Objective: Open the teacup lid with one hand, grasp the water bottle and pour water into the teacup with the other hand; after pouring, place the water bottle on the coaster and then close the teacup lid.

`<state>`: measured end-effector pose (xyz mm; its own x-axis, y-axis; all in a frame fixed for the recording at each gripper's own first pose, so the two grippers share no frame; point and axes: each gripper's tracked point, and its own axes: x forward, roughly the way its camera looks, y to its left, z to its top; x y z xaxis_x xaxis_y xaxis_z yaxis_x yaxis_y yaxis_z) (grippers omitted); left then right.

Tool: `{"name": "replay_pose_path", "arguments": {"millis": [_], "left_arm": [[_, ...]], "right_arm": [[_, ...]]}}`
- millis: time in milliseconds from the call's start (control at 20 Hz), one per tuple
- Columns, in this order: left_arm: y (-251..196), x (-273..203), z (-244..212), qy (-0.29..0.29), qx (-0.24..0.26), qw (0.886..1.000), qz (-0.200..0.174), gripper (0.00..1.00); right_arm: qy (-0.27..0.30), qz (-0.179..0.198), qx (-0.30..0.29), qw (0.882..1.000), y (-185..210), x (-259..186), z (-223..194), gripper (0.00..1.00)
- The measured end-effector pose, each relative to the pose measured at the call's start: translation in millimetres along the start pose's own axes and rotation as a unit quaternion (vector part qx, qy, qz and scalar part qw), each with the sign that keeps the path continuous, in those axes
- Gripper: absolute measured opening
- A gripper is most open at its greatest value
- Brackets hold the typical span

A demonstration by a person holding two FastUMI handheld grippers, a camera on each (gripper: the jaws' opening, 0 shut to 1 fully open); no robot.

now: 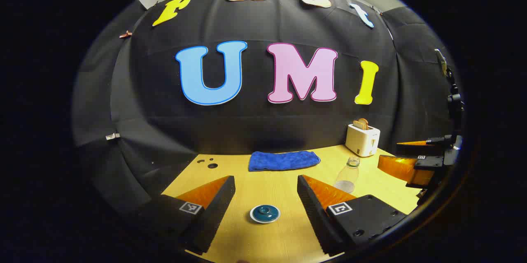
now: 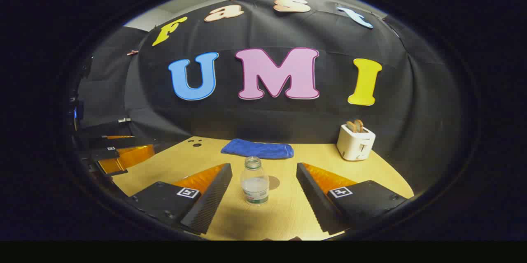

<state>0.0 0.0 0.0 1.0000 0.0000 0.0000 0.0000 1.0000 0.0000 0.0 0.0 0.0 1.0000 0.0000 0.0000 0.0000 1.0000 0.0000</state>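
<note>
Showing little water, perhaps, water bottle [image 2: 255,180] stands between open jaws.

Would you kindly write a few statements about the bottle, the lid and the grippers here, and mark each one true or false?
1. The water bottle stands upright between the right hand-held gripper fingers, untouched. True.
2. The bottle wears a cap. False: its mouth is open.
3. The left hand-held gripper is shut on the teacup lid. False: its fingers are spread wide, with the lid between them, untouched.
4. A blue cloth lies at the far edge of the table. True.
5. The toaster is empty. False: bread sticks out of its top.
</note>
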Motion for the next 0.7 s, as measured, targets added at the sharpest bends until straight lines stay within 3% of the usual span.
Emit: {"name": "replay_pose_path", "arguments": {"millis": [150, 700], "left_arm": [[-7, 1, -10, 0.016, 0.004, 1.000, -0.020, 0.95], [7, 24, -35, 0.031, 0.014, 0.999, -0.012, 0.95]], "right_arm": [[0.008, 0.006, 0.001, 1.000, 2, 1, -3, 0.98], [0.028, 0.023, 0.005, 0.999, 12, 15, -13, 0.98]]}}
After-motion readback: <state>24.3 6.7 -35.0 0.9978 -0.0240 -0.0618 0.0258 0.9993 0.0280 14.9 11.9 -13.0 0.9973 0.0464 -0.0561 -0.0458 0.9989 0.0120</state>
